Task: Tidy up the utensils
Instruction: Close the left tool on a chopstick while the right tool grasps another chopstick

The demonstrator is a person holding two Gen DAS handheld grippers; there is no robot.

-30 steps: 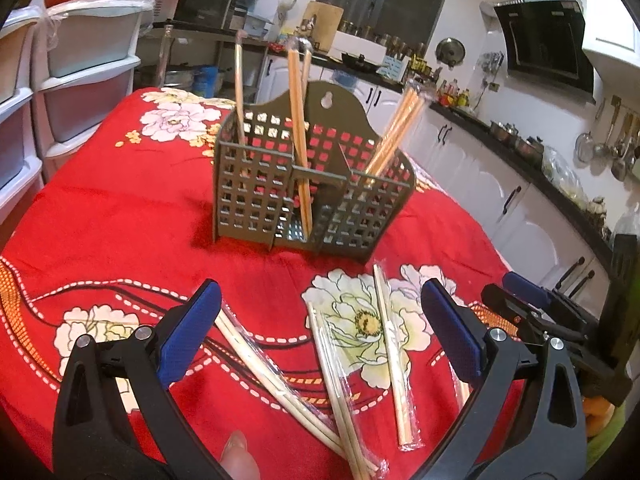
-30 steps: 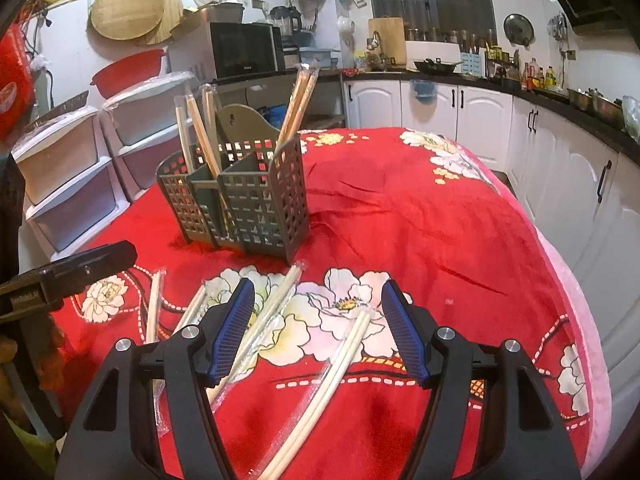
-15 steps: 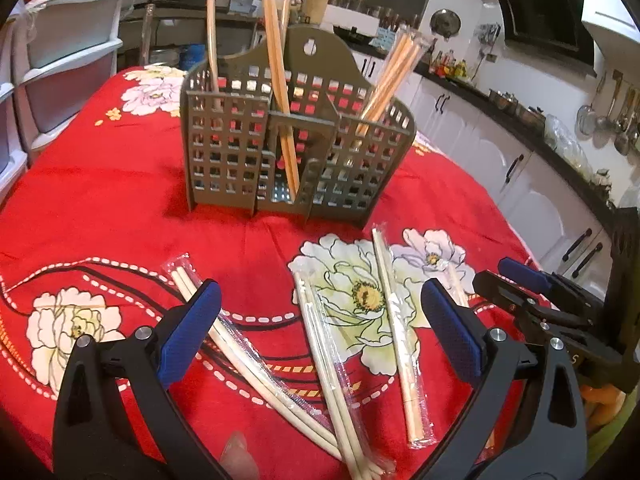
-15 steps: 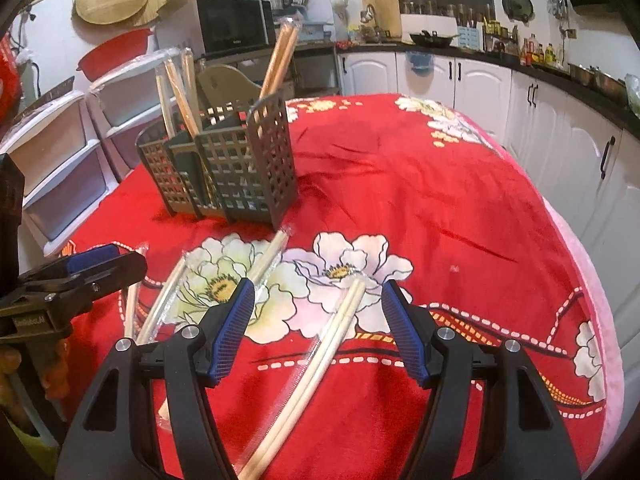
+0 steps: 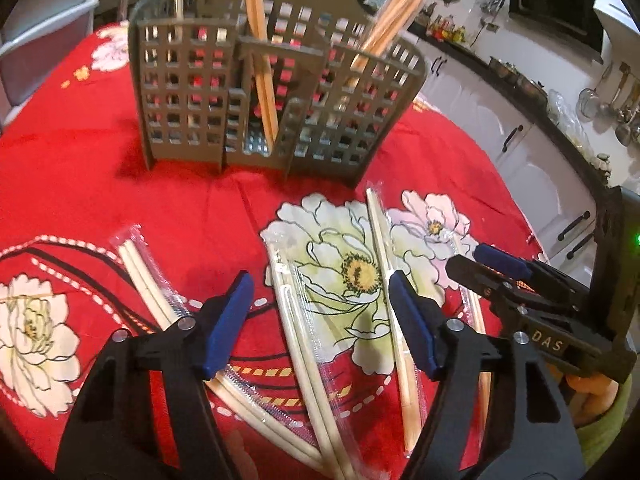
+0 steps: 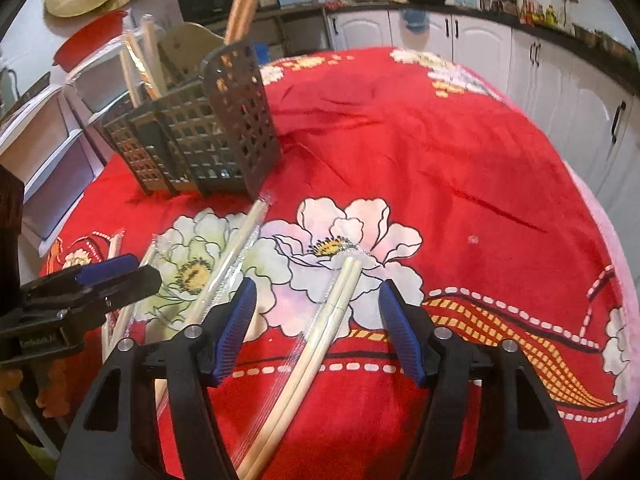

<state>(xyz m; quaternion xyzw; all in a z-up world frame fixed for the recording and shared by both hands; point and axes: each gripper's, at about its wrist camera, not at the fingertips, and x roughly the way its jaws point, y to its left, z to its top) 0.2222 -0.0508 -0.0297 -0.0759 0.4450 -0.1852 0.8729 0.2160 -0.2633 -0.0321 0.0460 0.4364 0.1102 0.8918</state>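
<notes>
Wrapped chopsticks lie on red cloth between left gripper pads – jaws spread, hovering low. Right gripper also spread over another wrapped pair, "DAS" on its body. Ahead: grey basket w/ upright chopstick packs in 3 compartments.

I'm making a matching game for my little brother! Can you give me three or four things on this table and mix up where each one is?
Things:
1. grey basket
2. wrapped chopsticks
3. left hand-held gripper
4. white flower

Places or states:
A. printed on the red cloth
B. lying between the right hand-held gripper's open fingers
C. standing, holding chopsticks
D. open above a wrapped pair

Pairs: 1-C, 2-B, 3-D, 4-A
</notes>
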